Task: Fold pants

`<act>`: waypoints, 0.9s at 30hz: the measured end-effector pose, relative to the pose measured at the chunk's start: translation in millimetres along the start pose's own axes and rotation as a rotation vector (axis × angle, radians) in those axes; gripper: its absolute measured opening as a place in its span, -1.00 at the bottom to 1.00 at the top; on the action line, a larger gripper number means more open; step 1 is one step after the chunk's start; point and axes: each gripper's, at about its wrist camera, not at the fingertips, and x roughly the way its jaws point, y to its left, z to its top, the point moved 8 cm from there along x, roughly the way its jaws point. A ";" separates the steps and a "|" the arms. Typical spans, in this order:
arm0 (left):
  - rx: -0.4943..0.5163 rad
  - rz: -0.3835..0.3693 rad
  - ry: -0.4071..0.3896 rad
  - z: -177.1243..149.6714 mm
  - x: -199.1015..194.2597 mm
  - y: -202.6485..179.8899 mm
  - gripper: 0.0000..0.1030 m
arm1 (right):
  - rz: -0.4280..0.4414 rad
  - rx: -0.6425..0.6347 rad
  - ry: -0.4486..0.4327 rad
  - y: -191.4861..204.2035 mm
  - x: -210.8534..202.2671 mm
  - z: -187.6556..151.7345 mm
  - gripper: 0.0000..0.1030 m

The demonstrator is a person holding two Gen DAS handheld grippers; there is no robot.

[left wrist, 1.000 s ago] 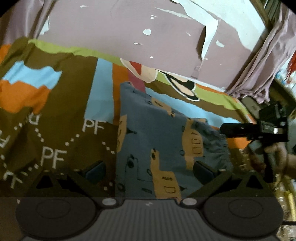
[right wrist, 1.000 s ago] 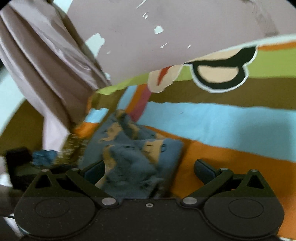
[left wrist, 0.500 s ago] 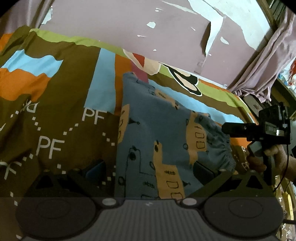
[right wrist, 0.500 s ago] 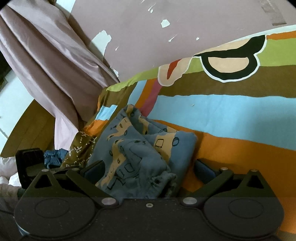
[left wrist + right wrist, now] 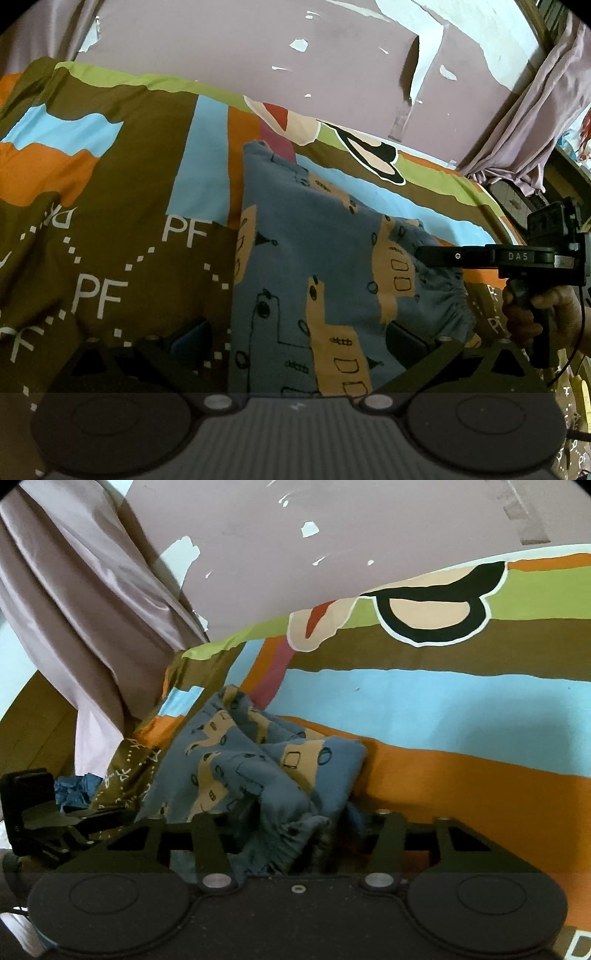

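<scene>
The bed (image 5: 122,192) fills both views, its bright patchwork cover spread wide. On it lie the blue printed pants (image 5: 314,266), long axis running from the left claw (image 5: 295,339) away toward the peeling wall (image 5: 240,55), gathered waistband at the right edge. The near hem is cut off beneath the left claw's body. That claw stands wide open, with the fabric's left edge between its fingers. The right claw (image 5: 295,834) is closing over the bunched waistband; whether the pads already press the cloth is hard to make out. A hand (image 5: 543,317) grips its handle.
</scene>
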 end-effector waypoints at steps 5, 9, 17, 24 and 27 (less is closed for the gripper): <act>-0.011 -0.002 0.000 0.0 -2.2 1.6 0.90 | -0.017 -0.015 -0.002 3.3 0.9 -2.1 -0.29; -0.014 0.040 -0.009 -1.1 -5.0 4.6 0.57 | -0.028 0.002 -0.014 4.9 -0.8 -3.3 -0.33; -0.073 0.034 0.017 -2.0 -4.8 5.6 -0.01 | -0.016 0.061 -0.019 3.7 -1.0 -1.7 -0.15; -0.102 0.037 0.022 -3.3 -5.5 8.1 -0.38 | -0.023 0.078 -0.022 7.3 2.2 -0.7 -0.21; -0.093 0.049 0.017 -3.0 -7.3 4.0 -0.58 | -0.087 0.047 -0.046 11.6 -0.4 -2.2 -0.46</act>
